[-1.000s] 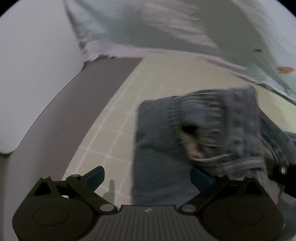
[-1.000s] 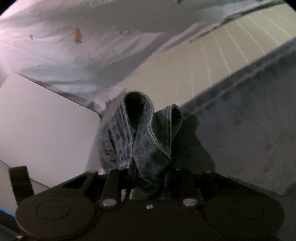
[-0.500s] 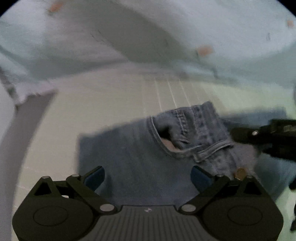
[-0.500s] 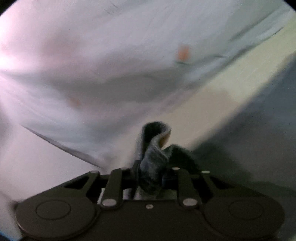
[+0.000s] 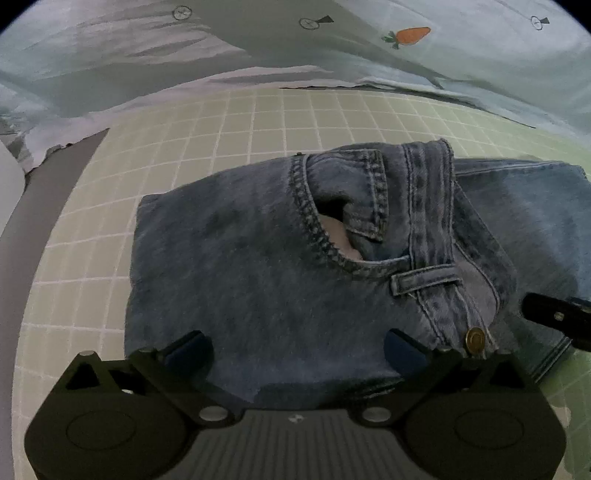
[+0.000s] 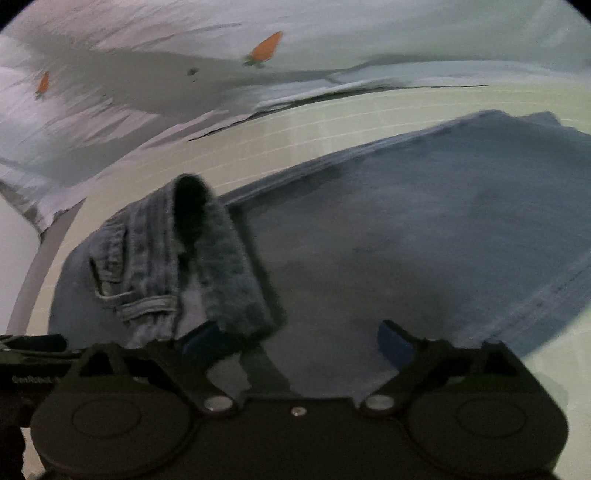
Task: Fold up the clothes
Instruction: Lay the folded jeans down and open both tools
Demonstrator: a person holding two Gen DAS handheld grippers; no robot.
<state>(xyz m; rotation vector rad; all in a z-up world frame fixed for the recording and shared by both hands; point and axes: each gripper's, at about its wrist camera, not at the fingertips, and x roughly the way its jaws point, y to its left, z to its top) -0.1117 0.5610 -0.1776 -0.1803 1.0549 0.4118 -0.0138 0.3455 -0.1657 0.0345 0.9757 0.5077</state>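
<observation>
Blue jeans (image 5: 258,266) lie folded on the pale green grid mat (image 5: 177,147), waistband, pocket and brass button (image 5: 475,337) facing up. My left gripper (image 5: 295,349) is open just above the near part of the jeans. In the right wrist view the jeans (image 6: 424,229) spread flat across the mat, with a raised fold of waistband (image 6: 207,251) at the left. My right gripper (image 6: 299,341) is open and holds nothing; its left finger is next to that fold. The right gripper's tip shows in the left wrist view (image 5: 554,315) at the right edge.
A light sheet printed with carrots (image 5: 406,35) lies bunched along the mat's far edge and shows in the right wrist view (image 6: 266,48) too. A grey surface (image 5: 48,184) and a white one border the mat at the left.
My right gripper has let go of the denim fold it held and opened; the jeans now lie on the mat. My left gripper stayed open and swung over the jeans.
</observation>
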